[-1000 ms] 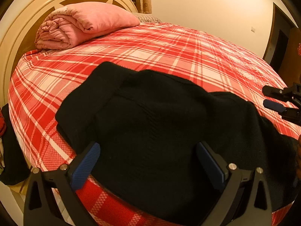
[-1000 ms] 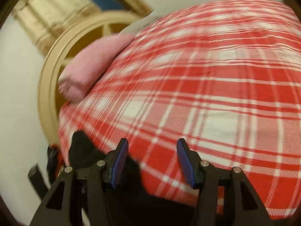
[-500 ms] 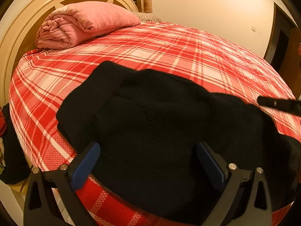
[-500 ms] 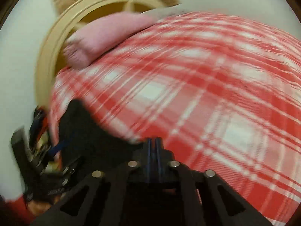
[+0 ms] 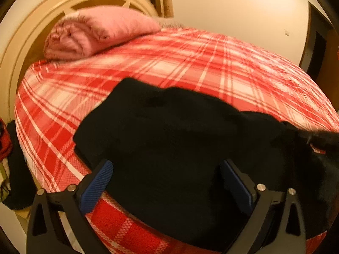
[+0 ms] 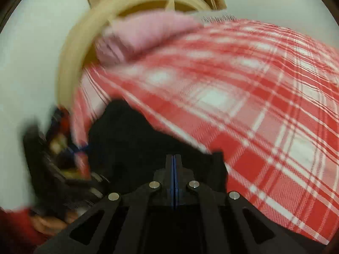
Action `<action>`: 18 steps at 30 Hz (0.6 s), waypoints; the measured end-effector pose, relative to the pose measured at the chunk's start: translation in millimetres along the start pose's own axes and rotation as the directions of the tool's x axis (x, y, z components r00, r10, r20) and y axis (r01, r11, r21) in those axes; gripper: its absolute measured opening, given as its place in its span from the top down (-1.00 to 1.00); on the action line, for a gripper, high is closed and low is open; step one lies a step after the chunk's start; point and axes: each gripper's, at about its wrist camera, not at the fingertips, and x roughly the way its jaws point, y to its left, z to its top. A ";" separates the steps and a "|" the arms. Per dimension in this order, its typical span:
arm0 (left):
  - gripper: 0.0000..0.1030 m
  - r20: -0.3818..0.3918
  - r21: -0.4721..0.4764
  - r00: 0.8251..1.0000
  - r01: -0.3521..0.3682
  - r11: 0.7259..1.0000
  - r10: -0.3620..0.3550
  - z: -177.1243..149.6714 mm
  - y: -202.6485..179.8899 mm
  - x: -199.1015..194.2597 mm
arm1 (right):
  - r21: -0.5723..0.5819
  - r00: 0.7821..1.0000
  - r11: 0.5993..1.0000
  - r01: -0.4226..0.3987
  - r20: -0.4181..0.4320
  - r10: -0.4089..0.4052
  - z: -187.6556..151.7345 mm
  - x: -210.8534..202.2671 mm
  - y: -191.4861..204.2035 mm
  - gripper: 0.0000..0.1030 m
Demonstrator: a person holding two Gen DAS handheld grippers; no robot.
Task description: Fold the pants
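Black pants (image 5: pixel 180 139) lie spread over the near part of a bed with a red plaid sheet (image 5: pixel 190 63). My left gripper (image 5: pixel 166 169) hangs open just above their near edge, its blue pads (image 5: pixel 97 184) wide apart and touching nothing. The right gripper (image 6: pixel 173 160) has its pads pressed together at the far edge of the pants (image 6: pixel 131 139), where a bit of black cloth stands up beside the tips. In the left wrist view the right gripper (image 5: pixel 317 139) is a dark blur at the pants' right side.
A rolled pink blanket (image 5: pixel 93 33) lies against the cream headboard (image 5: pixel 25 42). Dark and red clothes (image 5: pixel 6 146) hang off the bed's left side. A doorway (image 5: pixel 317 48) stands at the far right. The sheet beyond the pants is bare.
The right gripper shut from half open, rolled, and slid along the pants' far edge. The left gripper stayed where it was, open.
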 end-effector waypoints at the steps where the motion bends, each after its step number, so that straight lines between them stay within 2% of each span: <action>1: -1.00 -0.001 -0.012 1.000 0.015 1.000 -0.015 -0.8 2.2 1.2 | 0.026 0.999 0.999 0.033 -0.017 -0.033 -5.1 6.9 -10.0 1.00; 2: -1.00 0.009 -0.019 1.000 0.024 1.000 -0.024 -1.9 3.8 1.5 | 0.083 0.999 0.996 -0.031 0.025 0.029 -8.4 4.5 -24.9 1.00; 4: -1.00 0.021 0.006 1.000 0.021 1.000 -0.021 -3.5 1.5 0.6 | 0.217 0.995 0.973 -0.074 0.080 0.058 -13.2 -7.4 -50.8 1.00; 6: -1.00 0.029 0.030 1.000 0.012 0.999 -0.013 -3.0 -0.3 -1.7 | 0.319 0.987 0.947 -0.030 0.158 -0.022 -21.6 -35.6 -63.6 0.88; 7: -1.00 0.018 0.029 1.000 0.010 1.000 -0.011 -1.1 -0.2 -3.0 | 0.366 0.975 0.930 -0.035 0.216 -0.048 -28.4 -57.7 -72.5 0.88; 8: -1.00 0.013 0.024 1.000 0.008 1.000 -0.009 1.5 0.4 -5.2 | 0.392 0.964 0.918 -0.070 0.262 -0.039 -34.9 -78.7 -80.8 0.88; 9: -1.00 0.023 0.016 1.000 0.006 1.000 -0.006 4.1 1.3 -9.6 | 0.410 0.956 0.910 -0.067 0.286 -0.058 -42.0 -98.6 -88.0 0.88; 11: -1.00 0.070 0.001 0.998 -0.003 1.000 0.003 9.6 1.2 -21.5 | 0.452 0.926 0.891 0.044 0.317 -0.207 -67.5 -154.7 -103.6 0.87; 12: -1.00 0.077 0.000 0.997 0.003 1.000 -0.003 10.9 0.2 -23.7 | 0.473 0.914 0.878 0.075 0.319 -0.250 -77.3 -170.5 -110.5 0.85; 14: -1.00 0.089 0.012 0.995 0.038 0.999 -0.039 13.2 -10.0 -29.4 | 0.561 0.879 0.812 0.161 0.294 -0.376 -118.2 -220.0 -136.2 0.68; 15: -1.00 0.094 0.025 0.994 0.054 0.998 -0.056 13.5 -16.8 -31.2 | 0.617 0.852 0.758 0.210 0.265 -0.452 -144.2 -246.9 -151.4 0.42; 16: -1.00 0.098 0.042 0.993 0.069 0.997 -0.072 13.2 -23.7 -32.8 | 0.652 0.830 0.719 0.241 0.245 -0.501 -162.4 -264.8 -162.2 0.05; 18: -1.00 0.101 0.087 0.990 0.090 0.992 -0.099 12.9 -41.5 -37.1 | 0.728 0.776 0.608 0.318 0.169 -0.608 -202.9 -303.1 -187.7 -0.22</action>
